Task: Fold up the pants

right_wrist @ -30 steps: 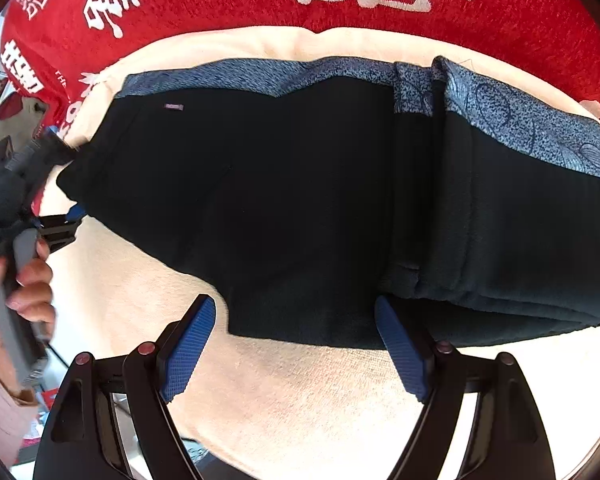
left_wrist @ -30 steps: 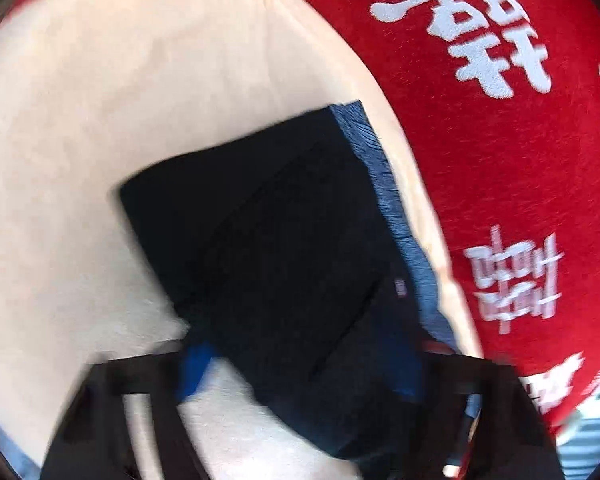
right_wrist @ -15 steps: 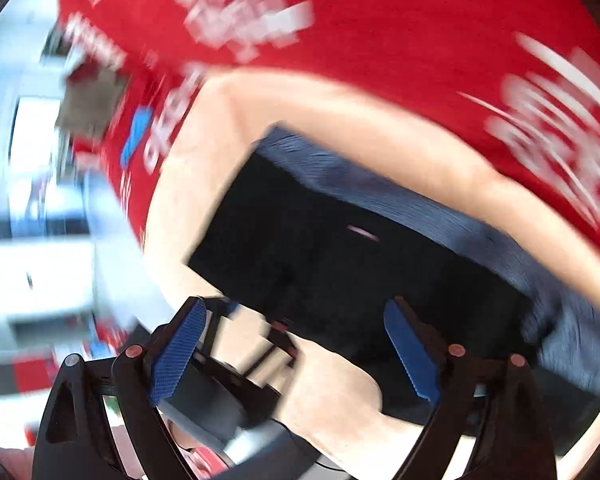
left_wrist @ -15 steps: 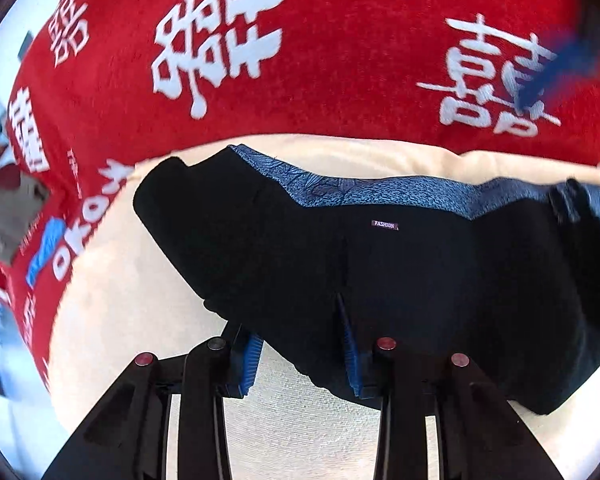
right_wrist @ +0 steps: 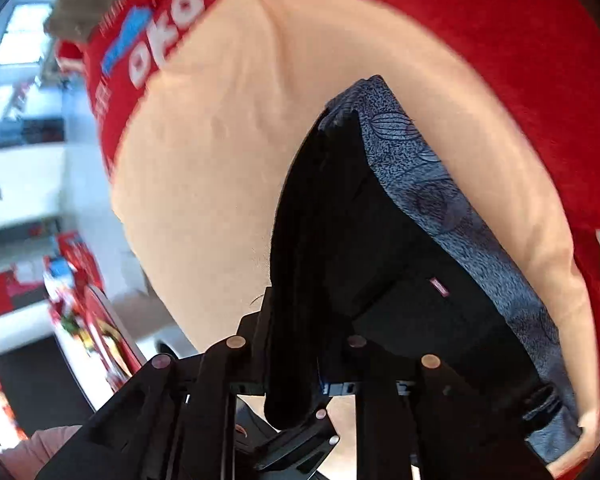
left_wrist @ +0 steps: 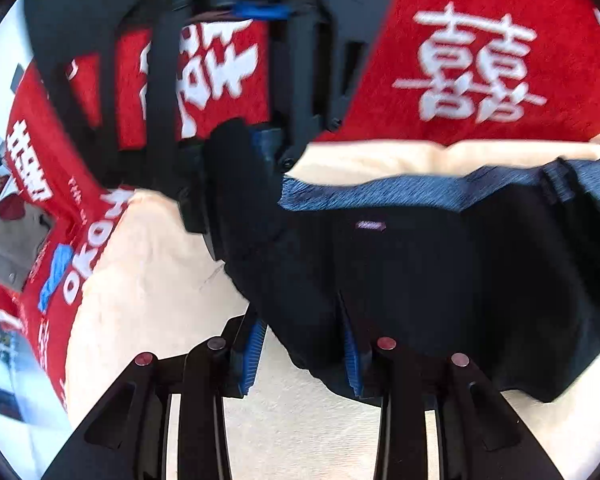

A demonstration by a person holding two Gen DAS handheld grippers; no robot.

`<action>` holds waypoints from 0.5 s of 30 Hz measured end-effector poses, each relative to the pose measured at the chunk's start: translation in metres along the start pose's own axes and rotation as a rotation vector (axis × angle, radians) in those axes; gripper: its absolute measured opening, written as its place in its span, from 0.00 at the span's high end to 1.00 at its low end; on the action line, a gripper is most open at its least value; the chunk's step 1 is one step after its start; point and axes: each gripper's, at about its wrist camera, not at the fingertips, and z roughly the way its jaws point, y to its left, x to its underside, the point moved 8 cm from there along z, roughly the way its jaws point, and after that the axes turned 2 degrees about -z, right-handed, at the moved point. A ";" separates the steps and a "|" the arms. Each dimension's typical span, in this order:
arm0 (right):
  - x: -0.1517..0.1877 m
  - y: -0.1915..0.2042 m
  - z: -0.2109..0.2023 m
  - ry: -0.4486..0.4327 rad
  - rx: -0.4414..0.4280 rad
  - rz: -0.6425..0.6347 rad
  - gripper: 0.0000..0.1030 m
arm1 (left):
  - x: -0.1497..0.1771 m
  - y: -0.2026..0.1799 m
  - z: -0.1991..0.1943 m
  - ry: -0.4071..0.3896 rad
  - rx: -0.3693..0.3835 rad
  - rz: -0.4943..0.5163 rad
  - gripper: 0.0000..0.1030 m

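Observation:
The black pants with a blue-grey patterned waistband lie folded on a cream cloth. My left gripper is shut on the near edge of the pants. In the left wrist view, my right gripper comes in from above and pinches the pants' left corner. In the right wrist view the right gripper is shut on a fold of the pants, with the waistband running to the right.
The cream cloth lies on a red blanket with white characters. A brown item lies at the far left. In the right wrist view a room with white and red furniture shows at the left.
The right gripper swung over to the pants' left corner and shut on it. The left gripper stays shut on the near edge. The corner is now lifted.

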 end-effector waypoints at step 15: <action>0.218 -0.147 -0.169 -0.625 -0.342 0.380 0.81 | -0.076 -0.180 -0.139 -0.176 0.344 0.230 0.65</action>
